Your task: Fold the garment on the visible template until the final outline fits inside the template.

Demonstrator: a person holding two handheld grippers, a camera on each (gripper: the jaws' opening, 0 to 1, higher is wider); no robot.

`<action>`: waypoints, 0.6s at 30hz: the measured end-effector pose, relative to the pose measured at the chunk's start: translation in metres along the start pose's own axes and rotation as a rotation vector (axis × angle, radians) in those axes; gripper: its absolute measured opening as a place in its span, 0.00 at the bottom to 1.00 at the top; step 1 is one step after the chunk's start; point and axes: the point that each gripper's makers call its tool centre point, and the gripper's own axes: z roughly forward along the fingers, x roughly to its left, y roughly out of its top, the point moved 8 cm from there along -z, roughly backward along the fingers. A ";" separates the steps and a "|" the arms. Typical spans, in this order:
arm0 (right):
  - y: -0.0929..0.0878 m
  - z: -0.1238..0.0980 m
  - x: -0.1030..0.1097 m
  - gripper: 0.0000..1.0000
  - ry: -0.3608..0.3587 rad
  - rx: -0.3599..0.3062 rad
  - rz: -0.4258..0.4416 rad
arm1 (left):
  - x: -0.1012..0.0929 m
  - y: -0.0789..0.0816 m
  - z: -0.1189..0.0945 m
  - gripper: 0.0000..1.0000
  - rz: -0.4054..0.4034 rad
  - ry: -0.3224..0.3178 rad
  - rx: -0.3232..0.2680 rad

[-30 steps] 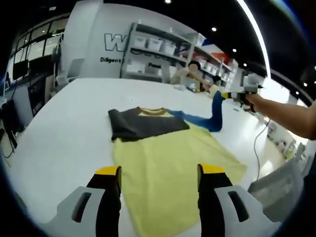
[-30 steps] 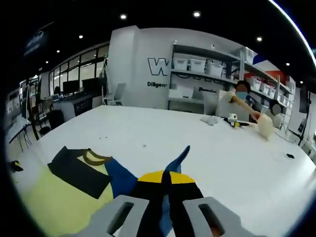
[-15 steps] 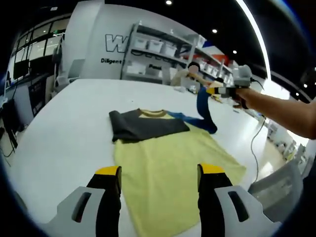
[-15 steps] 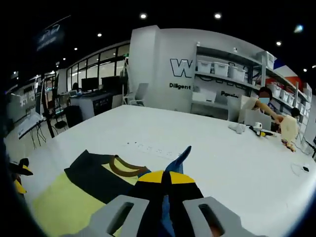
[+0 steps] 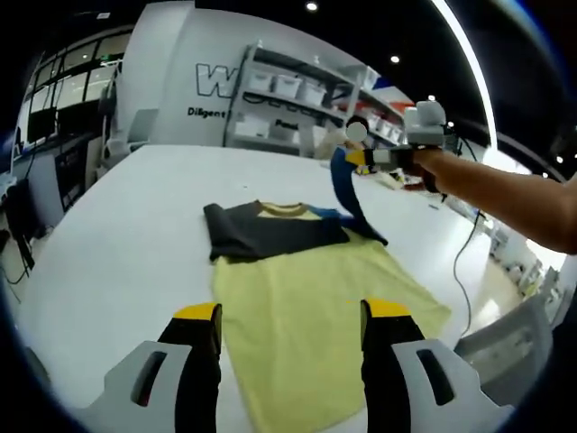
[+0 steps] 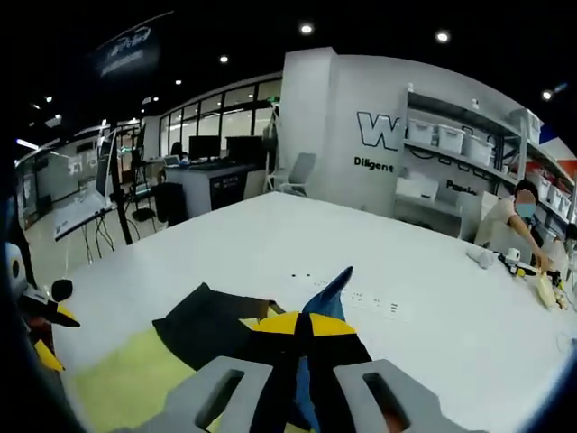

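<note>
The right gripper has its jaws pinched on the blue sleeve, lifted over the shirt on the white table. The left gripper hovers, jaws wide, empty; the shirt's near hem is cut off.

Soft matt cloth garment lies on a smooth, faintly glossy white table.

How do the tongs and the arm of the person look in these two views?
The left tongs have black jaws with yellow tips, mounted on grey housings with slots. The right tongs look the same: black jaws, yellow tips, grey slotted bases. In the left gripper view they carry a grey box, and the person's forearm is bare, with no sleeve visible.
</note>
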 end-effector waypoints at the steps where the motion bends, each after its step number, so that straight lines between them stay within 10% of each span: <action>1: 0.001 0.002 0.004 0.00 0.009 0.000 -0.004 | 0.000 0.000 0.000 0.57 0.000 0.001 -0.001; 18: 0.008 0.032 0.077 0.00 0.142 0.018 -0.103 | 0.001 0.001 0.000 0.57 -0.006 -0.001 0.003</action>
